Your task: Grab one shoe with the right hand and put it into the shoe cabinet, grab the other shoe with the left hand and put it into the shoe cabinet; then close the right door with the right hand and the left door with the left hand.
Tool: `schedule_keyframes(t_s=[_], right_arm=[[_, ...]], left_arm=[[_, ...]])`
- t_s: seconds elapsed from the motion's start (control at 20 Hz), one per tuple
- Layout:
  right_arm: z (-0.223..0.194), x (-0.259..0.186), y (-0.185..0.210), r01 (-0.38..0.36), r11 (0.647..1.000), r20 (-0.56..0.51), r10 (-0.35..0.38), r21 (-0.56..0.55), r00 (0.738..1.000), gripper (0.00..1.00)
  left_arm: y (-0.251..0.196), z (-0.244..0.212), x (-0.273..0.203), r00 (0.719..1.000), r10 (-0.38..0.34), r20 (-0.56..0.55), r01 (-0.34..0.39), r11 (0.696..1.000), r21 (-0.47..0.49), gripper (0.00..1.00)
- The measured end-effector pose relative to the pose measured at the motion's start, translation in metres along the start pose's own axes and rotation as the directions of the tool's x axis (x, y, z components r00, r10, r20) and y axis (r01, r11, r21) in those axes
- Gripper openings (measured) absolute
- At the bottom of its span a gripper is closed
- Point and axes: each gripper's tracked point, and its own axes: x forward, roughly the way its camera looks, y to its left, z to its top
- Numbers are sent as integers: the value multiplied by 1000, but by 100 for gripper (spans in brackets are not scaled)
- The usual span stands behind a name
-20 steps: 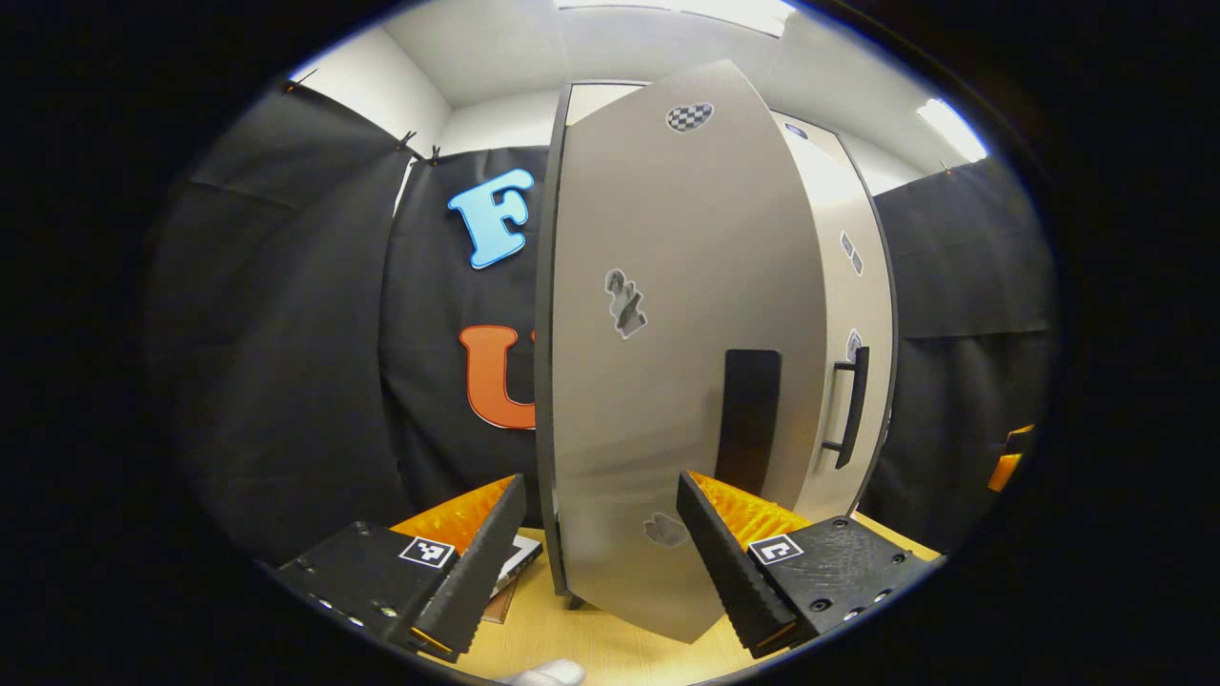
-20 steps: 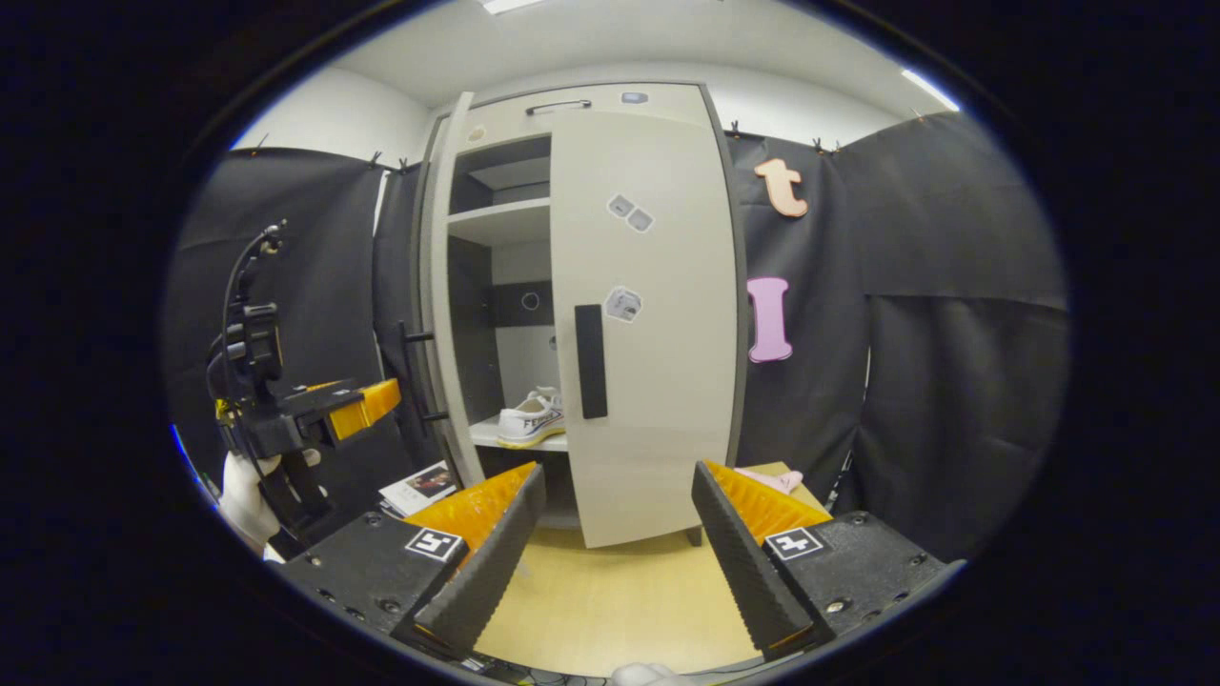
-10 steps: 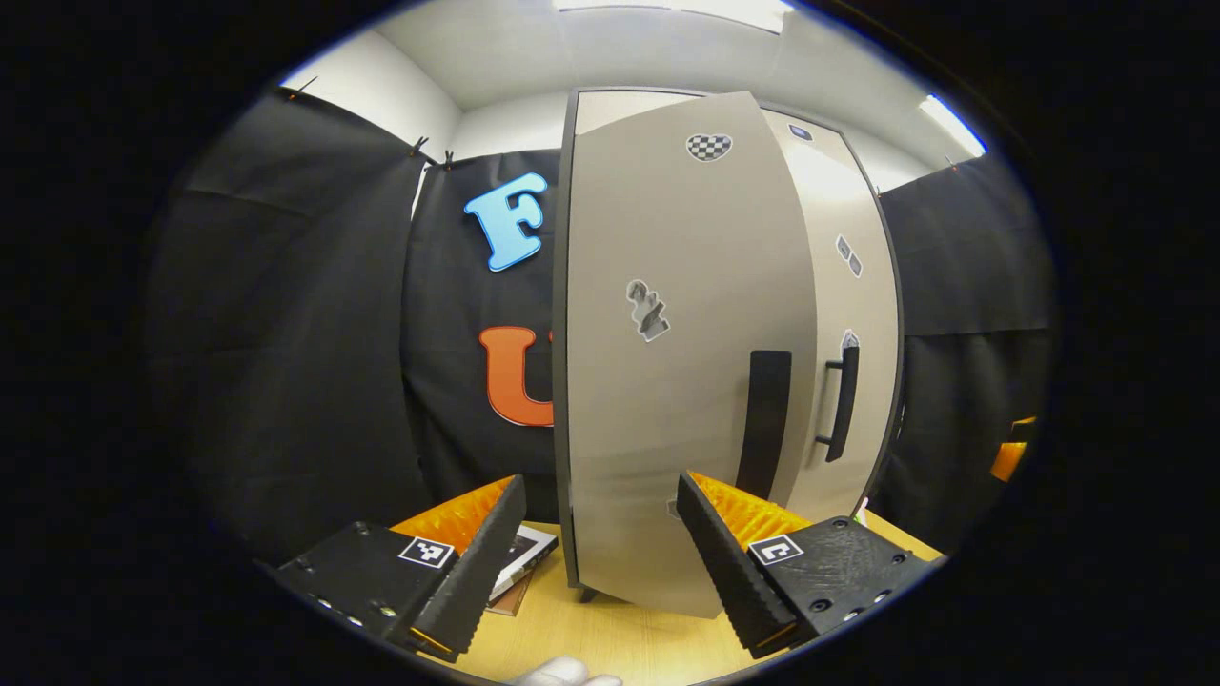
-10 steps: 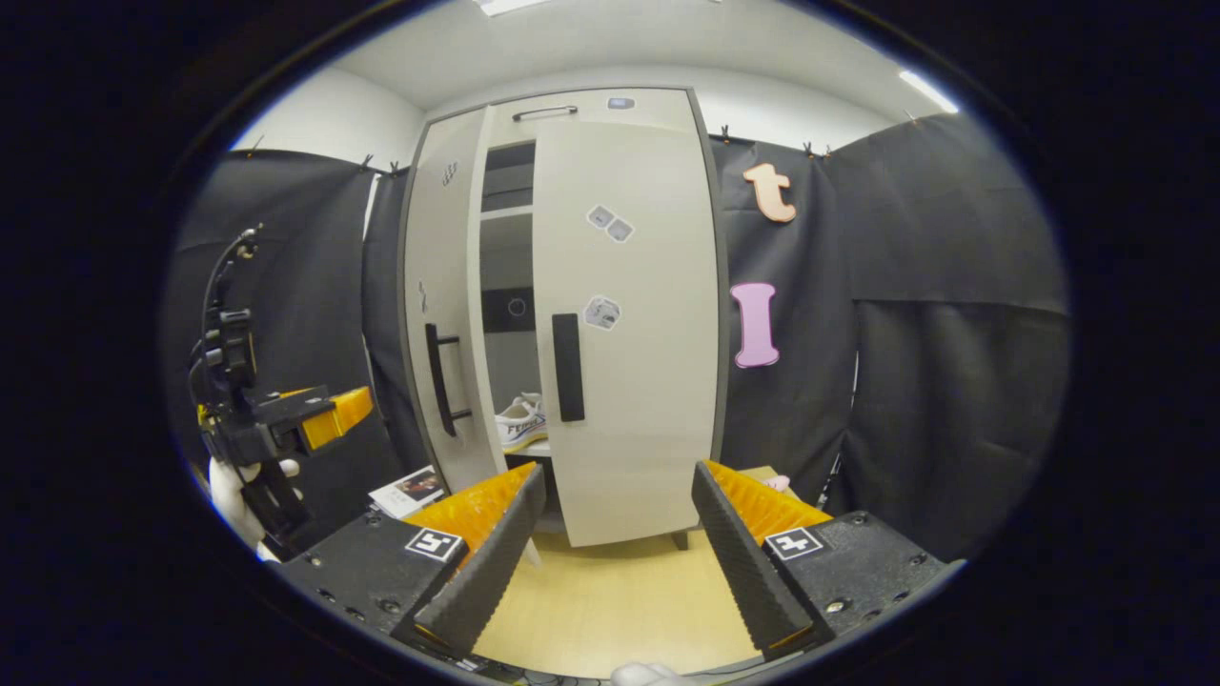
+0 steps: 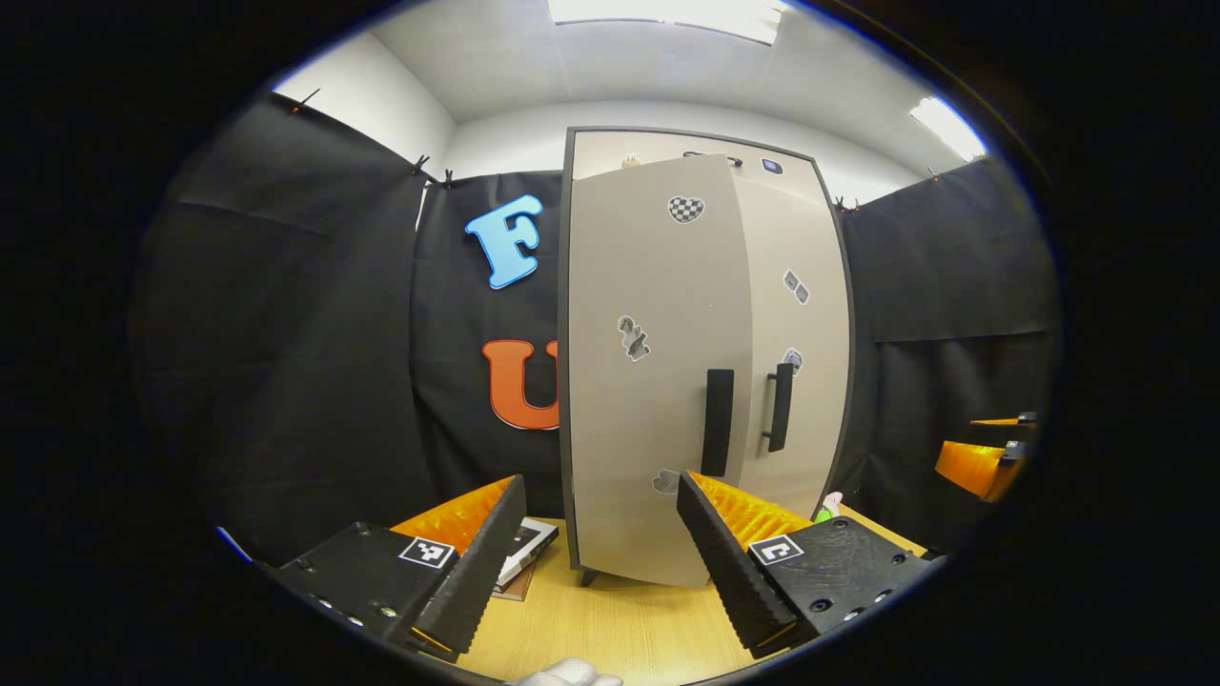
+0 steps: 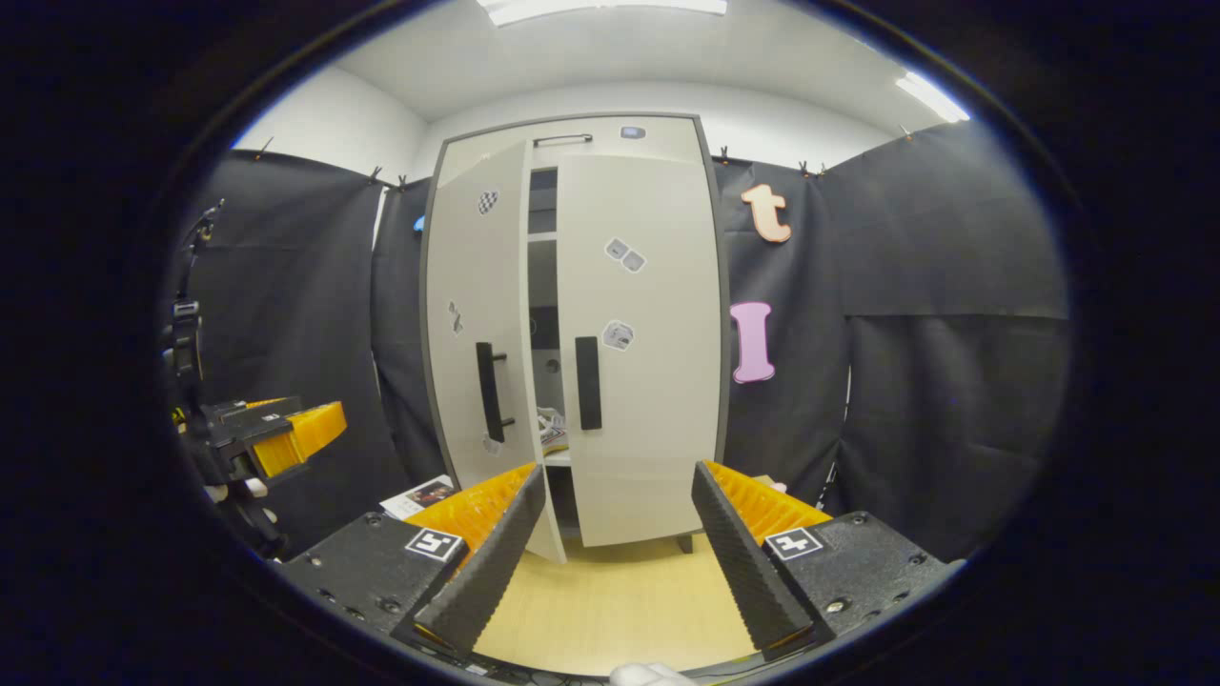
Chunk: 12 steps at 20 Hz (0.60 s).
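Observation:
The tall beige shoe cabinet [image 6: 629,124] stands on the wooden table. Its right door [image 6: 648,381] is shut. The left door [image 6: 472,324] stands slightly ajar, leaving a narrow gap. Through that gap a sliver of a white shoe [image 6: 549,427] shows on a shelf. In the left gripper view the left door [image 5: 648,429] faces me with its black handle [image 5: 718,421]. My left gripper [image 5: 600,562] is open and empty, a little way back from that door. My right gripper [image 6: 615,557] is open and empty in front of the cabinet. The left gripper [image 6: 276,433] also appears at the left of the right gripper view.
A booklet [image 5: 526,543] lies on the table left of the cabinet foot, booklet [image 6: 419,494] in the right gripper view too. A small pink item [image 6: 777,486] lies by the cabinet's right side. Black cloth walls surround the table [image 6: 610,610].
The left door has swung from wide open to nearly shut, hiding most of the shoe. Both grippers have drawn back from the cabinet.

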Motion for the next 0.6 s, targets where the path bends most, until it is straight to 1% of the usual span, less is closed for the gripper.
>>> schedule_keyframes(t_s=[0.15, 0.2, 0.25, 0.3, 0.45, 0.5, 0.6], right_arm=[[-1, -17, 11, 1, 1000, 6, -1, 3, 1000, 100], [-2, -23, 14, -6, 1000, 8, 6, 5, 1000, 98], [-3, -27, 16, -10, 1000, 5, 10, 6, 1000, 100], [-3, -31, 17, -10, 1000, 8, 10, 5, 1000, 100], [2, -40, 9, -1, 1000, 24, 1, 9, 1000, 98], [4, -42, 6, 3, 1000, 37, -3, 12, 999, 100], [7, -44, -3, 16, 1000, 38, -17, 7, 999, 100]], left_arm=[[-1, -2, -21, 1000, -5, -8, 5, 1000, 16, 96], [-1, -1, -25, 1000, -5, -3, 5, 1000, 25, 96], [-1, -2, -29, 1000, -2, -8, 2, 1000, 31, 96], [-3, -3, -34, 1000, -1, -10, 2, 999, 33, 96], [-7, 4, -46, 1000, 14, -2, -14, 1000, 27, 96], [-7, 6, -50, 1000, 23, 3, -23, 1000, 20, 96], [-18, 10, -56, 1000, 13, 3, -13, 1000, 15, 96]])
